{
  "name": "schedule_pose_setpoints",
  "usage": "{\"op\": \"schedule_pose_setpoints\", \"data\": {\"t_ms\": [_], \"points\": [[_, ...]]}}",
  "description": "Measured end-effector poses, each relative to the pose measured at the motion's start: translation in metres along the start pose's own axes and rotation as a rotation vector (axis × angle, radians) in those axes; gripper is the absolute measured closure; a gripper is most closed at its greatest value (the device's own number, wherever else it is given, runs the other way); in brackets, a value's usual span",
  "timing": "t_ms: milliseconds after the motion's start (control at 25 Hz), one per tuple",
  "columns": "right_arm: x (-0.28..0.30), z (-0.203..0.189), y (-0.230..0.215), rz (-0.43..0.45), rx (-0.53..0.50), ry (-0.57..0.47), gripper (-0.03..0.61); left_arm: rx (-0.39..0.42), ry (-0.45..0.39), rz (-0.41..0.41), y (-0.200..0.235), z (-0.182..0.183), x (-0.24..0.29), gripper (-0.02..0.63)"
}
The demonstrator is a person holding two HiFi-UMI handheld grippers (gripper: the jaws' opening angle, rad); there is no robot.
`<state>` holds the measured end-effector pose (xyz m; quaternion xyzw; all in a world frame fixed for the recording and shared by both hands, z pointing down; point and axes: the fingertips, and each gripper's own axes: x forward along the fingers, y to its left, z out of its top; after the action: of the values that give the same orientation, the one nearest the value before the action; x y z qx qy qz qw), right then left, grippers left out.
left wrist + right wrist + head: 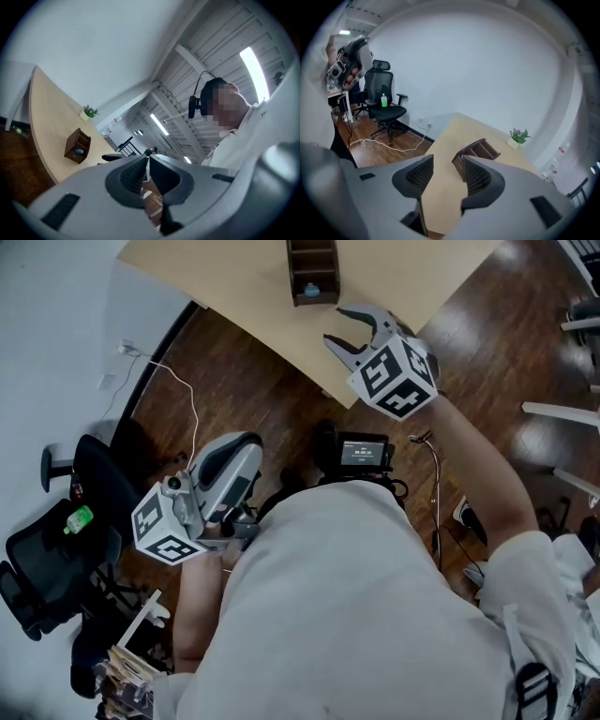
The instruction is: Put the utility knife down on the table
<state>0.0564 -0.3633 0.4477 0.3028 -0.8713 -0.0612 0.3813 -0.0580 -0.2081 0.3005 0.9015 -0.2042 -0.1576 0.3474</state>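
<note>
No utility knife shows in any view. My right gripper hangs open above the near edge of the light wooden table, with nothing between its pads. It points at a brown desk organizer standing on the table, which has a small blue thing in one slot. My left gripper is low at the left beside the person's body, away from the table. Its jaws are shut and empty, and it looks up past the person toward the ceiling.
A black office chair with a green bottle on it stands by the wall at the left. A white cable lies on the wood floor. A small potted plant sits on the table's far end. A device with a screen hangs at the person's chest.
</note>
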Motion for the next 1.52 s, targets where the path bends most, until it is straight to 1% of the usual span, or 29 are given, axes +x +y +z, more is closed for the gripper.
{"op": "schedule_pose_setpoints", "data": {"t_ms": [120,200,320,400,560,640,720,800,960,1080,1160,1320,1520], "points": [[-0.023,-0.003,0.021,0.002,0.160,0.005,0.387,-0.012,0.027,-0.030,-0.005,-0.009,-0.010,0.611],[-0.038,0.000,0.031,-0.001,0.278,-0.012,0.387,-0.018,0.042,-0.050,-0.008,-0.012,-0.015,0.611],[-0.061,0.001,0.047,-0.020,0.412,-0.023,0.387,-0.021,0.062,-0.068,-0.016,-0.018,-0.025,0.611],[-0.079,0.001,0.060,-0.028,0.519,-0.043,0.387,-0.024,0.073,-0.077,-0.021,-0.024,-0.033,0.611],[-0.119,0.008,0.091,-0.039,0.786,-0.161,0.388,-0.033,0.099,-0.104,-0.036,-0.038,-0.052,0.611],[-0.146,0.014,0.115,-0.070,0.877,-0.216,0.402,-0.036,0.118,-0.140,-0.052,-0.046,-0.069,0.611],[-0.174,0.021,0.140,-0.103,0.937,-0.263,0.411,-0.034,0.140,-0.175,-0.070,-0.056,-0.086,0.611],[-0.194,0.023,0.153,-0.125,0.983,-0.304,0.424,-0.030,0.157,-0.195,-0.078,-0.064,-0.093,0.611],[-0.201,0.026,0.154,-0.131,1.042,-0.350,0.476,-0.040,0.174,-0.214,-0.069,-0.060,-0.088,0.611],[-0.210,0.032,0.159,-0.137,1.072,-0.385,0.535,-0.055,0.197,-0.238,-0.070,-0.063,-0.090,0.611],[-0.230,0.033,0.175,-0.162,1.077,-0.402,0.577,-0.058,0.219,-0.259,-0.085,-0.074,-0.096,0.611],[-0.270,0.032,0.198,-0.202,1.067,-0.424,0.577,-0.038,0.250,-0.287,-0.111,-0.089,-0.099,0.611],[-0.298,0.031,0.195,-0.210,1.033,-0.424,0.577,-0.026,0.255,-0.302,-0.126,-0.094,-0.085,0.611]]}}
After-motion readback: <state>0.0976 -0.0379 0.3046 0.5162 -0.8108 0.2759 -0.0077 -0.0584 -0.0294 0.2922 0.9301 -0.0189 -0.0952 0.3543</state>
